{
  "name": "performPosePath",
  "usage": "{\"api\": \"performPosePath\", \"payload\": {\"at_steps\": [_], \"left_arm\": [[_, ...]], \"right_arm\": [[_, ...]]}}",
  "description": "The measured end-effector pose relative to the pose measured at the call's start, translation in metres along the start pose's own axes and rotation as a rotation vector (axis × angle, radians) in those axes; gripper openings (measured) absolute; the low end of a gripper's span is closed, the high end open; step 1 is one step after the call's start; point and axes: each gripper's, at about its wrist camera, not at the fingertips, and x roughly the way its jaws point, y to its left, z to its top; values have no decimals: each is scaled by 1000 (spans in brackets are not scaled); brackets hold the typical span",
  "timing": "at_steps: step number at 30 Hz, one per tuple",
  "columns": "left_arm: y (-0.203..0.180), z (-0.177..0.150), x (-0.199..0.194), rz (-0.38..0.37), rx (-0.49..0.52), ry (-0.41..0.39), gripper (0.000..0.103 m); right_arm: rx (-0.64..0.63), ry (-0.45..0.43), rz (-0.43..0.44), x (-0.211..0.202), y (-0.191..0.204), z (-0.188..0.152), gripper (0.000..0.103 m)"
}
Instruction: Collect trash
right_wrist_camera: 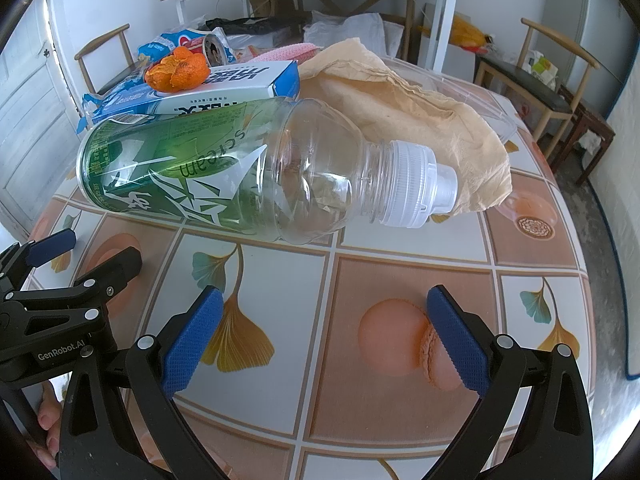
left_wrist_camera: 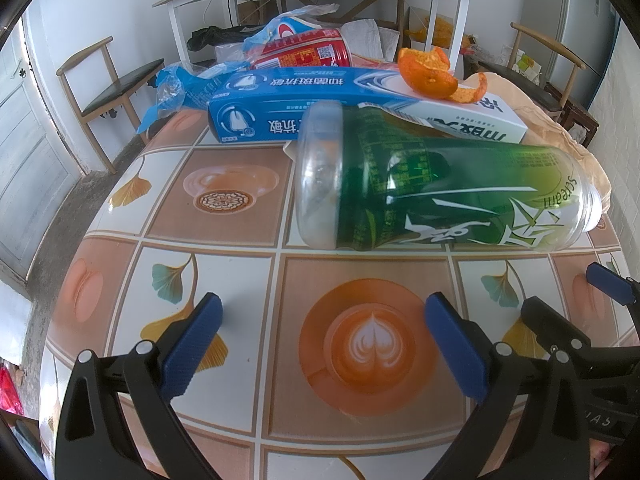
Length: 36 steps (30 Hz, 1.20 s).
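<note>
We held both the left gripper [left_wrist_camera: 324, 344] and right gripper [right_wrist_camera: 324, 336] with fingers apart and empty above the table [right_wrist_camera: 400, 272], the green bottle [right_wrist_camera: 192, 168] lying crosswise at twelve o'clock, about equally near both.

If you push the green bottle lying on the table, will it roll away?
Probably. The green bottle is round and lies on its side on the smooth tablecloth, so a sideways nudge could roll it. It looks empty, so likely light and easy to lift. Its thin clear plastic may squash a little when squeezed.
</note>
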Motion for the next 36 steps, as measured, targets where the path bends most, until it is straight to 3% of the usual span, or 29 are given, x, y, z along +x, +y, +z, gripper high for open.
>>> {"api": "performPosePath", "payload": {"at_steps": [36], "left_arm": [[1,-5,-4,-2,-2,-1,99]], "right_arm": [[0,0,1,-2,0,0,97]]}}
